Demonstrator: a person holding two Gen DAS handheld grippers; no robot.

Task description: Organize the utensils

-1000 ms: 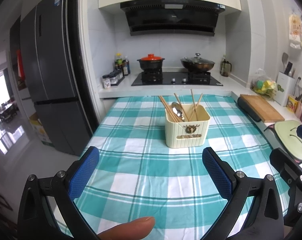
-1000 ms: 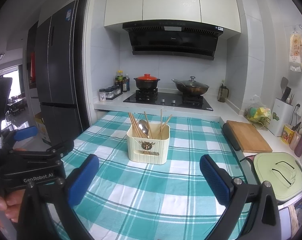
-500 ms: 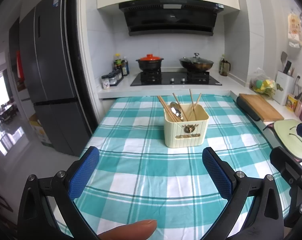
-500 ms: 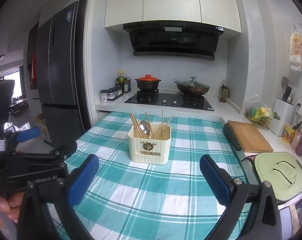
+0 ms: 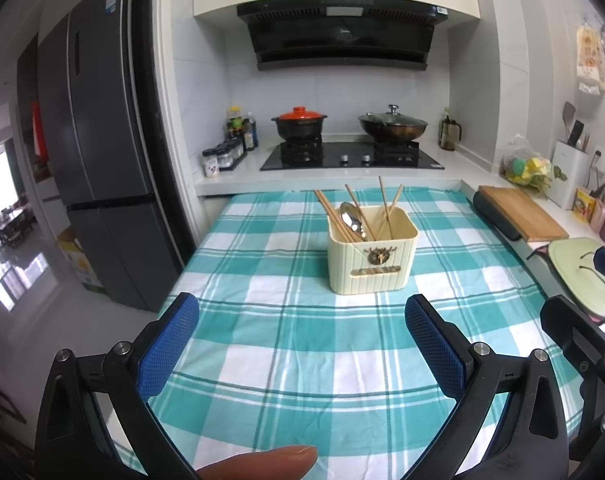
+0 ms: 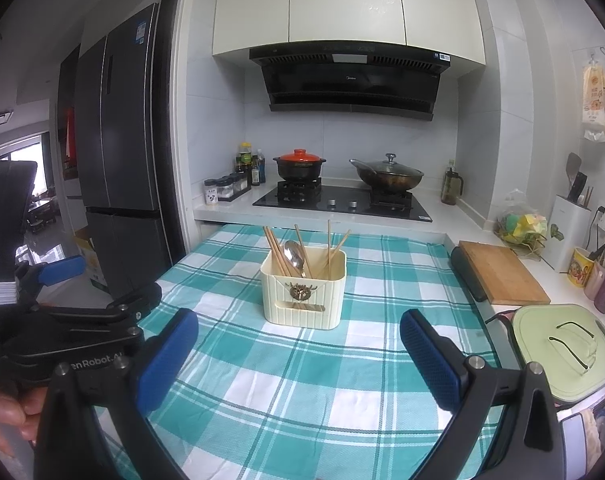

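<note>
A cream utensil holder (image 5: 372,258) stands upright on the teal checked tablecloth (image 5: 294,344), also in the right wrist view (image 6: 303,290). Several wooden chopsticks (image 5: 334,216) and a metal spoon (image 5: 352,218) stand inside it. My left gripper (image 5: 302,320) is open and empty, short of the holder. My right gripper (image 6: 298,338) is open and empty, also short of it. The left gripper's body (image 6: 62,320) shows at the left of the right wrist view.
A wooden cutting board (image 6: 498,276) and a pale green lid (image 6: 566,344) lie to the right. Behind are a hob with a red-lidded pot (image 6: 300,166) and a wok (image 6: 386,178). A dark fridge (image 6: 118,152) stands left.
Both grippers have drawn back and risen slightly, so the holder looks a little lower and further. The jaws stay open. Nothing on the table has moved.
</note>
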